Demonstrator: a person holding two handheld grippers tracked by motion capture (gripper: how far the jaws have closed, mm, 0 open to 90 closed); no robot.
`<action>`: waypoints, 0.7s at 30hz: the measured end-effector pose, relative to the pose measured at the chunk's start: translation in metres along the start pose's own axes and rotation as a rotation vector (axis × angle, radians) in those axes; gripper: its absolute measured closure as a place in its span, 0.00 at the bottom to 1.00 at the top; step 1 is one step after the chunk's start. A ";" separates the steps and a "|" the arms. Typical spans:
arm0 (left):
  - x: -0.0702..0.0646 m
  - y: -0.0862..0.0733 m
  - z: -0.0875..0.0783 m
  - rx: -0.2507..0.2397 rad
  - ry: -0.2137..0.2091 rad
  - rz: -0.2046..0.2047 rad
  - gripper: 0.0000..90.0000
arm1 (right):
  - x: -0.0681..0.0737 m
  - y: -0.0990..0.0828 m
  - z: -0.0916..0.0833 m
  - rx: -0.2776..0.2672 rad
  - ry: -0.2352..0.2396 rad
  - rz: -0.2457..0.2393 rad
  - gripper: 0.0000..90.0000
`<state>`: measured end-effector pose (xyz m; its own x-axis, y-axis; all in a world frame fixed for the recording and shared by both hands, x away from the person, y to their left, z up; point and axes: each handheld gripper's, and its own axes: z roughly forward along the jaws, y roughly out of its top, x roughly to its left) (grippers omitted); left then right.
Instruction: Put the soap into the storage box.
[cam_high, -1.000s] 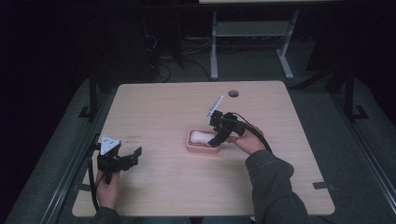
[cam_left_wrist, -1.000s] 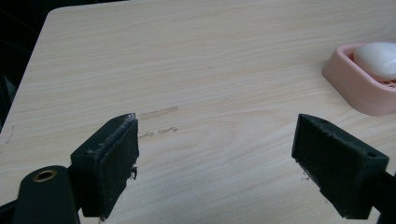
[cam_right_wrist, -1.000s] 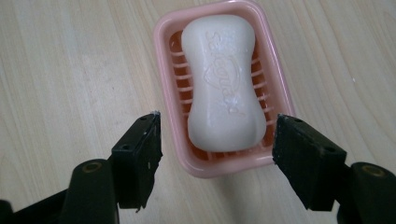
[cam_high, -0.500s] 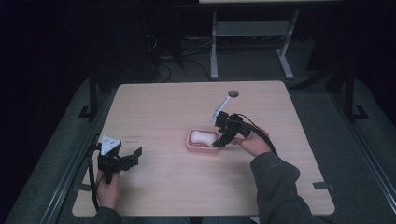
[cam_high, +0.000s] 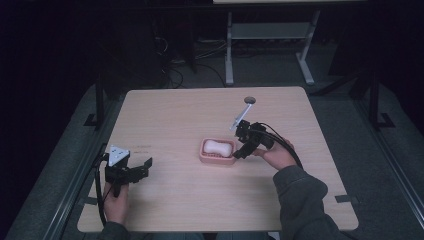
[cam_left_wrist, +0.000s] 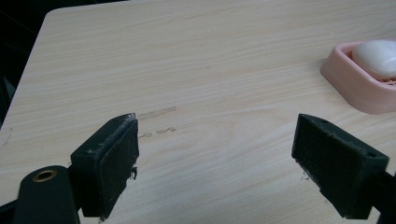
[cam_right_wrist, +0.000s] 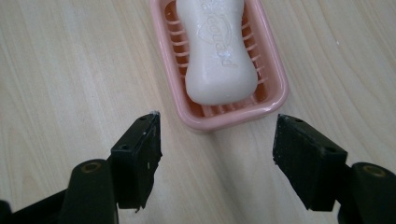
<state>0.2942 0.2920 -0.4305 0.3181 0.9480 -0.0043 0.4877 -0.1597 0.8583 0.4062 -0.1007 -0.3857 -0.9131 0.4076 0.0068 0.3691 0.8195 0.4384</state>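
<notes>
Soap (cam_right_wrist: 218, 51), white and smooth, is seen lying in a pink dish (cam_right_wrist: 275, 88) near the middle of the surface (cam_high: 190, 115). The soap is laid flat on the ribs inside the dish, and letters are pressed into its top. All places are told from the dish.

The right gripper (cam_high: 239, 152) is held just beside the dish, on the side toward the person's right hand (cam_high: 275, 156). Its jaws are spread wide, and nothing is held between them. In the right gripper view, the near end of the dish is seen just past the tips of the right gripper (cam_right_wrist: 217, 140), and the dish is not touched by them.

The left gripper (cam_high: 141, 167) is held well apart from the dish, close to the left edge of the surface. Its jaws are spread wide too, and nothing is held. In the left gripper view, bare wood is seen between the jaws of the left gripper (cam_left_wrist: 215, 154), and the dish (cam_left_wrist: 355, 91) with the soap (cam_left_wrist: 378, 56) is seen far off at the upper right.
</notes>
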 end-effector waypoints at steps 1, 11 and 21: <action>0.000 0.000 0.000 0.001 0.000 -0.001 0.16 | 0.000 -0.002 -0.001 -0.003 0.003 0.011 0.36; -0.003 0.000 0.001 0.004 -0.012 0.003 0.16 | 0.002 -0.022 -0.008 -0.015 -0.006 0.046 0.35; -0.003 -0.001 0.001 0.004 -0.011 0.009 0.16 | 0.003 -0.044 -0.013 -0.035 -0.017 0.081 0.35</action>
<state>0.2939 0.2886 -0.4316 0.3318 0.9433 -0.0025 0.4879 -0.1693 0.8563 0.3847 -0.1409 -0.3931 -0.8775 0.4787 0.0285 0.4348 0.7692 0.4682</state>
